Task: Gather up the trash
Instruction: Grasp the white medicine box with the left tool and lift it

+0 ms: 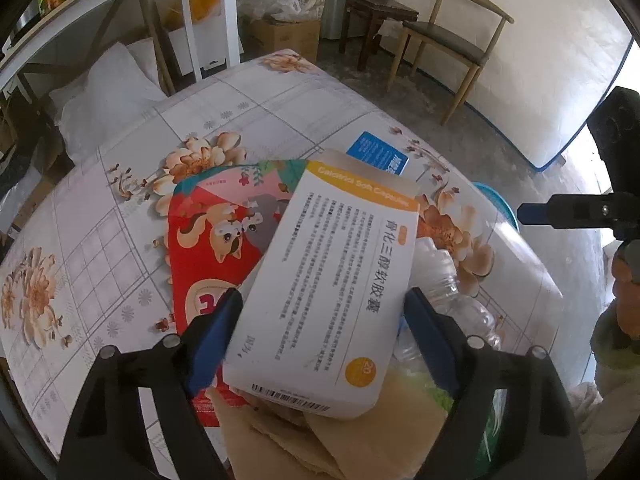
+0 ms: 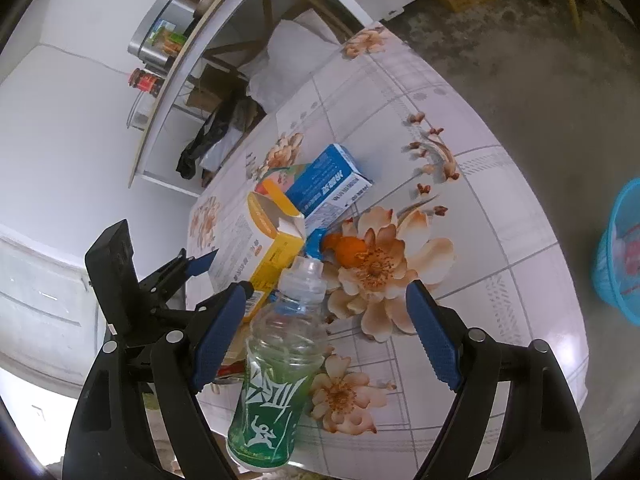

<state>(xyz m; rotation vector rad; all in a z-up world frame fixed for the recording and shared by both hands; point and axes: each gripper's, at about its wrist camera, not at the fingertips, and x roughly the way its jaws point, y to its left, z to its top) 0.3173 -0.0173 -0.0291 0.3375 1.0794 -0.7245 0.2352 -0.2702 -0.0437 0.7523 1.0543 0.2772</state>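
Note:
My left gripper [image 1: 322, 310] is shut on a white and yellow medicine box [image 1: 328, 288], one blue pad on each side of it. Under it lie a red cartoon packet [image 1: 208, 248], a clear bottle [image 1: 448, 280] and brown paper [image 1: 280, 440]. My right gripper [image 2: 326, 320] is open with a clear bottle with a green label [image 2: 280, 364] between its fingers, close to the left finger [image 2: 216, 336]. Beyond lie the same medicine box [image 2: 264, 240], a blue box [image 2: 332, 184] and orange peel [image 2: 348, 250]. The left gripper shows at left [image 2: 192, 268].
A floral tablecloth [image 2: 460, 240] covers the table. A blue basket [image 2: 620, 252] stands on the floor at right. A wooden chair [image 1: 452, 36], a dark stool [image 1: 376, 16] and cardboard boxes [image 1: 288, 36] stand beyond the table. A white shelf [image 2: 192, 64] is at left.

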